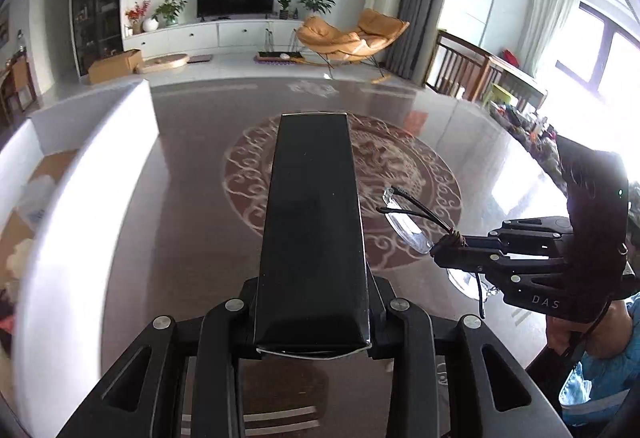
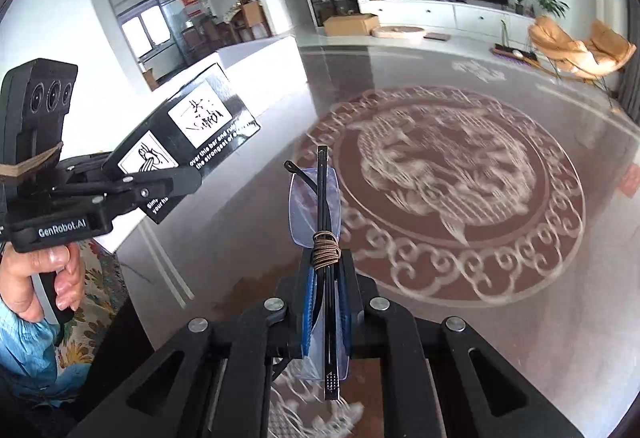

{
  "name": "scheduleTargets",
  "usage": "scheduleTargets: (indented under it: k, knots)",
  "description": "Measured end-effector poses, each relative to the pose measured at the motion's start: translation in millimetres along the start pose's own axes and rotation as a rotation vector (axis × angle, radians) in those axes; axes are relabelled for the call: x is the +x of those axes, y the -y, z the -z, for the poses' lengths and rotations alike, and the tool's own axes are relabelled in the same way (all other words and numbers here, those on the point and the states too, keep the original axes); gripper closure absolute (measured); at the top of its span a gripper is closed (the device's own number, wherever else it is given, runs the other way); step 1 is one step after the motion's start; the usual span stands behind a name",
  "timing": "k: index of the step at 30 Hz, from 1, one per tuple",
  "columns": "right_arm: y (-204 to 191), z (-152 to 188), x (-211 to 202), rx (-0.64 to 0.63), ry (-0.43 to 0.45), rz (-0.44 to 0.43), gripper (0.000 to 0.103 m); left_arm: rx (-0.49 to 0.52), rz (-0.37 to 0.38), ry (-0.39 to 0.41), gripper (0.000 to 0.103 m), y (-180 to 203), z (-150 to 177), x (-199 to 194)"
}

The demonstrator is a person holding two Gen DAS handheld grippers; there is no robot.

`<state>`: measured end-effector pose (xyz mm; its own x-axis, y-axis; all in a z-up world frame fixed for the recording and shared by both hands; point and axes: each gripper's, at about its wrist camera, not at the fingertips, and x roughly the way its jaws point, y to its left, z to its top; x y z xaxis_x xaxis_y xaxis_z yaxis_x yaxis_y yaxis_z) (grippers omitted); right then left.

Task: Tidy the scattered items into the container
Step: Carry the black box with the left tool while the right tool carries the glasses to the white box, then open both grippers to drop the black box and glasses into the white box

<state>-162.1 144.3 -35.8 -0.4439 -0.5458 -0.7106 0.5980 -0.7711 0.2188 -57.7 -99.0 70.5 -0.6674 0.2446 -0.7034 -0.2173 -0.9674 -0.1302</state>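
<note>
Both things are picked up, and the step now is carrying them to the white box (image 1: 92,174), the container. It stands on the tabletop (image 1: 192,238) and is the biggest thing here. Inside it some soft, blurry things already lie; I cannot tell what they are.

Next, each hand needs to bring its load over the white box's tall wall, go down inside, and only then let go. The glasses are thin and could bend, so they need a soft landing.

The left tongs (image 1: 312,334) are closed tight on a long black box (image 1: 312,222), held up in the air just beside the white box.

The right tongs (image 2: 326,278) are pinched almost fully together on folded glasses (image 2: 316,198), held farther from the white box than the black one.
</note>
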Motion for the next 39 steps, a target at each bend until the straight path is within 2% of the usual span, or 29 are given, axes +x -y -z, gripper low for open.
scheduleTargets:
  k: [4,6,9,13,15,17,20,23,24,25,26,27,28,31,34,35,36,39]
  knots:
    - [-71,-82,17,-0.124,0.067,-0.107,0.091,-0.078,-0.153,0.081,0.07,-86,-32,-62]
    - [-109,-124,30,-0.172,0.093,-0.165,0.091,-0.126,-0.237,0.098,0.07,-132,-40,-83]
    - [-163,-176,57,-0.218,0.104,-0.251,0.091,-0.23,-0.312,0.095,0.07,-201,-37,-100]
    - [-223,-213,119,-0.225,0.032,-0.341,0.091,-0.35,-0.374,0.048,0.07,-272,-17,-97]
    - [-242,-217,159,-0.216,-0.038,-0.363,0.091,-0.398,-0.379,0.014,0.07,-298,-5,-88]
    - [-258,-215,199,-0.232,-0.119,-0.344,0.091,-0.433,-0.379,-0.021,0.07,-317,6,-75]
    - [-271,-208,246,-0.285,-0.206,-0.283,0.091,-0.468,-0.379,-0.06,0.07,-329,13,-56]
    - [-272,-211,277,-0.298,-0.235,-0.218,0.091,-0.502,-0.403,-0.103,0.068,-335,18,-40]
    - [-271,-215,285,-0.292,-0.244,-0.198,0.088,-0.508,-0.418,-0.114,0.063,-335,17,-36]
    - [-267,-219,290,-0.278,-0.25,-0.178,0.081,-0.508,-0.435,-0.115,0.047,-335,17,-35]
    - [-262,-223,292,-0.26,-0.253,-0.173,0.074,-0.501,-0.455,-0.111,0.035,-332,15,-35]
    - [-259,-227,291,-0.246,-0.252,-0.185,0.054,-0.491,-0.473,-0.098,0.015,-328,13,-37]
    - [-256,-231,287,-0.245,-0.249,-0.195,0.038,-0.483,-0.481,-0.075,0.01,-324,10,-40]
    - [-255,-239,270,-0.294,-0.221,-0.154,0.037,-0.503,-0.459,-0.053,0.009,-312,8,-48]
    - [-244,-246,247,-0.301,-0.203,-0.118,0.037,-0.502,-0.49,-0.038,0.008,-295,4,-59]
    - [-239,-248,239,-0.301,-0.199,-0.103,0.037,-0.491,-0.522,-0.026,0.007,-286,3,-64]
    - [-234,-248,230,-0.302,-0.195,-0.088,0.037,-0.485,-0.569,-0.016,0.0,-278,1,-70]
    - [-222,-246,210,-0.303,-0.193,-0.079,0.037,-0.503,-0.731,0.003,0.0,-258,-1,-82]
